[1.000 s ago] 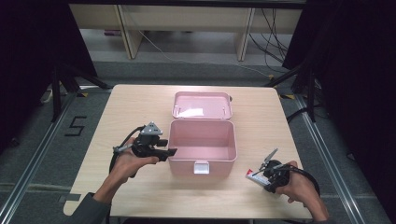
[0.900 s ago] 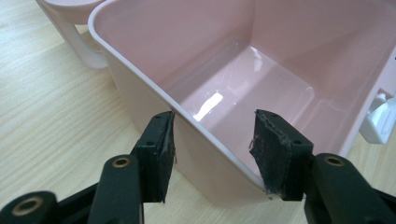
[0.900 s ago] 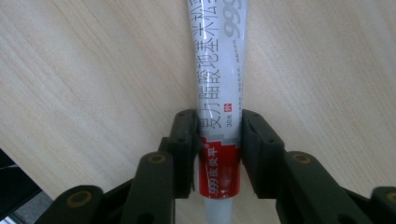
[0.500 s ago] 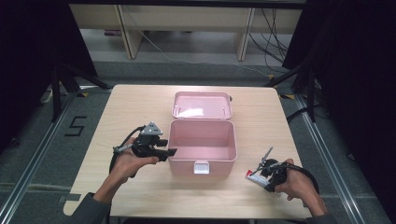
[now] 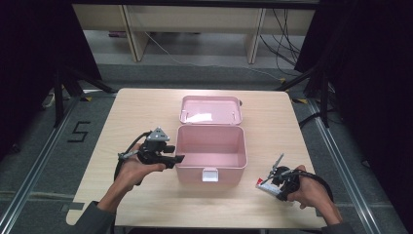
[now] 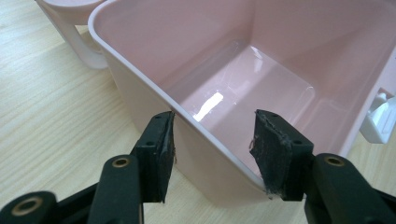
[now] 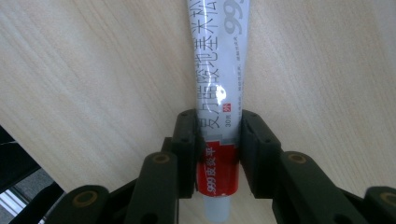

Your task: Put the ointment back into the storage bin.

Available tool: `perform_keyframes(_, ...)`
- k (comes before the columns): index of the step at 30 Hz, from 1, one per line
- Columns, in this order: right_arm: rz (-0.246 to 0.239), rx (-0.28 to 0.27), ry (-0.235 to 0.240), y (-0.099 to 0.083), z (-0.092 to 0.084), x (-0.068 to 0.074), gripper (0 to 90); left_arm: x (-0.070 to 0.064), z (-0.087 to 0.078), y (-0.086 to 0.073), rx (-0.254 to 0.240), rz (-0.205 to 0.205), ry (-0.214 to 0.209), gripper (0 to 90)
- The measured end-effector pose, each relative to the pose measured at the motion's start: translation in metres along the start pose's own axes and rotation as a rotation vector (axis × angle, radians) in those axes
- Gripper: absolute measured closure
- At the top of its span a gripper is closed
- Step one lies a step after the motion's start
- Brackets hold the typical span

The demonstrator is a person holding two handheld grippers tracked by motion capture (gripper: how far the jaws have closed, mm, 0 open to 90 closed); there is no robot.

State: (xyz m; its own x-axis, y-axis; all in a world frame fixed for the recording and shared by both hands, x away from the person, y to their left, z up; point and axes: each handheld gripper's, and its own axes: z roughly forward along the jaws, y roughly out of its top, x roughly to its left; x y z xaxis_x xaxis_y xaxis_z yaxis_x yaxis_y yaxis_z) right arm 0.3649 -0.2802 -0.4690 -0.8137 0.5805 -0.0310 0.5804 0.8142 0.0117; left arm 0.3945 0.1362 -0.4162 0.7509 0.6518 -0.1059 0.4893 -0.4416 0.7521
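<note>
Pink plastic box [image 5: 211,155]: centre frame, lid back.
L gripper [image 6: 212,142]: jaws straddling box wall, not pinching.
R gripper [image 7: 217,150]: closing, clamped on white-red ointment tube [image 7: 218,79], lower right.
Risk: tube slips, squeezed near cap end.

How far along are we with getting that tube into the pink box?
Done: the pink box stands open, its lid folded back. In hand: the left hand-held gripper straddles the box's near wall, seemingly to steady it, and the right hand-held gripper, whose jaws have just been closing, clamps the tube on the table. Left: lifting the tube into the empty box and probably closing the lid.
</note>
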Motion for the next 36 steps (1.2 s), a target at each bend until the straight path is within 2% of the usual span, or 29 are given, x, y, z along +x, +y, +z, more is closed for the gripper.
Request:
perform_keyframes(2, 0.002, -0.003, 0.005, 0.000, -0.001, 0.000, 70.0, 0.000, 0.000, 0.000, 0.000, -0.001, 0.000, 47.9)
perform_keyframes(6, -0.004, -0.012, -0.013, 0.000, -0.004, 0.000, 70.1, 0.000, 0.000, 0.000, 0.001, 0.004, -0.001, 47.8)
perform_keyframes(7, -0.008, -0.017, -0.025, 0.000, -0.008, 0.001, 70.1, 0.000, 0.000, 0.000, 0.001, 0.005, 0.001, 47.8)
perform_keyframes(9, -0.016, -0.020, -0.019, 0.000, -0.014, 0.001, 70.1, 0.000, 0.000, 0.000, 0.001, 0.004, -0.001, 47.8)
perform_keyframes(10, -0.011, -0.030, -0.026, 0.000, -0.017, 0.001, 70.1, 0.000, 0.000, 0.000, -0.001, -0.007, 0.000, 47.8)
perform_keyframes(12, -0.045, -0.039, -0.036, -0.001, -0.023, -0.002, 70.1, 0.000, 0.000, 0.000, -0.001, -0.006, 0.000, 47.8)
perform_keyframes(13, -0.041, -0.063, -0.039, -0.002, -0.029, -0.003, 70.1, 0.000, 0.000, 0.000, 0.002, 0.005, 0.000, 47.8)
perform_keyframes(15, -0.036, -0.075, -0.045, -0.002, -0.038, -0.004, 70.1, 0.000, 0.000, 0.000, -0.001, -0.006, 0.000, 47.8)
perform_keyframes(16, -0.021, -0.061, -0.047, -0.002, -0.043, -0.005, 70.1, 0.000, 0.000, 0.000, -0.001, -0.006, 0.000, 47.7)
perform_keyframes(17, -0.031, -0.069, -0.067, -0.002, -0.048, -0.007, 70.1, 0.000, 0.000, 0.000, 0.000, 0.000, 0.002, 47.7)
perform_keyframes(18, -0.036, -0.099, -0.072, -0.002, -0.052, -0.009, 70.1, 0.000, 0.000, 0.000, 0.001, 0.002, 0.002, 47.8)
perform_keyframes(20, -0.078, -0.129, -0.086, -0.001, -0.062, -0.013, 70.1, 0.000, 0.000, 0.000, -0.001, -0.005, 0.000, 47.8)
perform_keyframes(21, -0.055, -0.129, -0.088, 0.000, -0.067, -0.012, 70.1, 0.000, 0.000, 0.000, 0.000, -0.006, 0.001, 47.7)
perform_keyframes(23, -0.057, -0.147, -0.085, 0.001, -0.076, -0.013, 70.1, 0.000, 0.000, 0.000, 0.000, 0.001, 0.000, 47.7)
perform_keyframes(25, -0.040, -0.165, -0.082, 0.003, -0.088, -0.012, 70.1, 0.000, 0.000, 0.000, 0.000, -0.006, 0.001, 47.7)
perform_keyframes(26, -0.040, -0.165, -0.082, 0.003, -0.088, -0.012, 70.1, 0.000, 0.000, 0.000, 0.000, -0.006, 0.001, 47.7)
perform_keyframes(29, -0.049, -0.190, -0.093, 0.008, -0.103, -0.011, 70.1, 0.000, 0.000, 0.000, 0.002, 0.005, 0.002, 47.8)
perform_keyframes(30, -0.055, -0.212, -0.093, 0.011, -0.111, -0.010, 70.1, 0.000, 0.000, 0.000, 0.000, -0.006, 0.002, 47.8)
perform_keyframes(32, -0.053, -0.229, -0.073, 0.015, -0.119, -0.008, 70.1, -0.001, 0.000, 0.000, 0.001, -0.005, 0.005, 47.7)
perform_keyframes(33, -0.061, -0.238, -0.083, 0.018, -0.123, -0.007, 70.1, 0.000, 0.000, 0.000, 0.001, 0.005, 0.005, 47.8)
perform_keyframes(36, -0.093, -0.256, -0.073, 0.026, -0.133, -0.005, 70.1, -0.001, 0.000, 0.000, 0.000, -0.007, 0.004, 47.7)
